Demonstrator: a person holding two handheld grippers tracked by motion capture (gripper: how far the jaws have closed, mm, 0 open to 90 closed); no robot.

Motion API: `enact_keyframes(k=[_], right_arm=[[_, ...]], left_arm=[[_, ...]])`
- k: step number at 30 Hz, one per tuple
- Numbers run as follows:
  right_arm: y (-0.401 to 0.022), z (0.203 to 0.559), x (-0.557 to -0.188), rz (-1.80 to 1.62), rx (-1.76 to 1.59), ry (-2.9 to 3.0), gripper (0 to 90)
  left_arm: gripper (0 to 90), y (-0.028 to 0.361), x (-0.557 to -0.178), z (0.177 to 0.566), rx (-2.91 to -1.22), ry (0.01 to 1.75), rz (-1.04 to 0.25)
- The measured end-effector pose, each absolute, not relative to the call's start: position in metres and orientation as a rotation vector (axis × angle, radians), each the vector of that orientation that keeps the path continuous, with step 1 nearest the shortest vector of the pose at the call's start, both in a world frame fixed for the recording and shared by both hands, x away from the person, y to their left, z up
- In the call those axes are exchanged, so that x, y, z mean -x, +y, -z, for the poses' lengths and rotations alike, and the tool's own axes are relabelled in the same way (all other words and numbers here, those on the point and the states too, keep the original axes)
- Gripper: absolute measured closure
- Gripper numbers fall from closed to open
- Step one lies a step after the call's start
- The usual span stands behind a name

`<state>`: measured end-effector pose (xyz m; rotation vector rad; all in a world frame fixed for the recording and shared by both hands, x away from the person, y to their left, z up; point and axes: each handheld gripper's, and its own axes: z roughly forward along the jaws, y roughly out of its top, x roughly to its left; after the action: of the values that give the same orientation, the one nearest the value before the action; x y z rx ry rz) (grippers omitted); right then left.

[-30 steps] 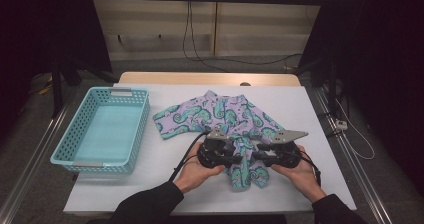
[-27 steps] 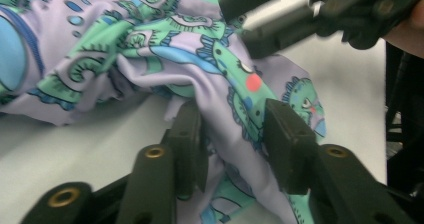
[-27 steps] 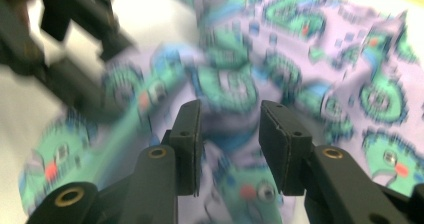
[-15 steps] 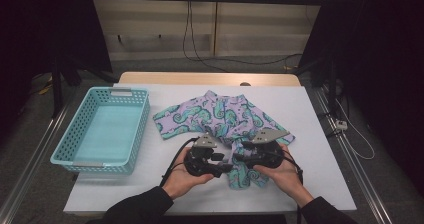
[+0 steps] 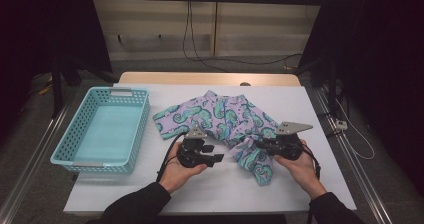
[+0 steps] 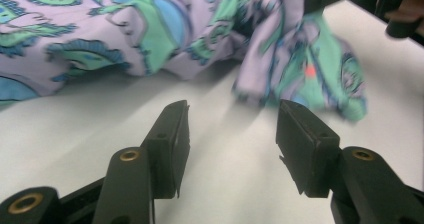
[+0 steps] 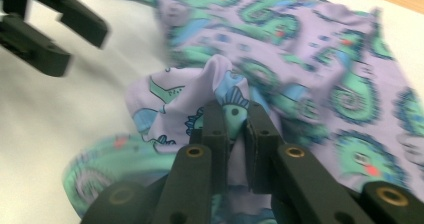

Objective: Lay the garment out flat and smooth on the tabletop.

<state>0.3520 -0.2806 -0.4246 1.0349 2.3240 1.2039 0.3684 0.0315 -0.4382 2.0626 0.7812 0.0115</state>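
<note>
the right gripper (image 7: 234,134) has just closed its fingers (image 7: 215,129), pinching a fold of the patterned shirt (image 5: 225,119) on the tabletop (image 5: 300,99); the left gripper (image 6: 232,126) stands released, the shirt just beyond its fingers (image 6: 172,134).

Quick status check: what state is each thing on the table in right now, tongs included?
Patterned shirt: spread on the table, near edge bunched up.
Right tongs: just closing, pinching a fold of the shirt.
Left tongs: open, nothing between them, just short of the shirt.
Basket: upright at the table's left, nothing in it.
</note>
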Motion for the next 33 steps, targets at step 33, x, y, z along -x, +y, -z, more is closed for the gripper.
enact_keyframes(k=[33], right_arm=[[-0.207,0.447,-0.348,-1.036,-0.900,2.493,76.3]], left_arm=[[35.7,0.040,-0.378,0.440,-2.042,0.820,-0.186]])
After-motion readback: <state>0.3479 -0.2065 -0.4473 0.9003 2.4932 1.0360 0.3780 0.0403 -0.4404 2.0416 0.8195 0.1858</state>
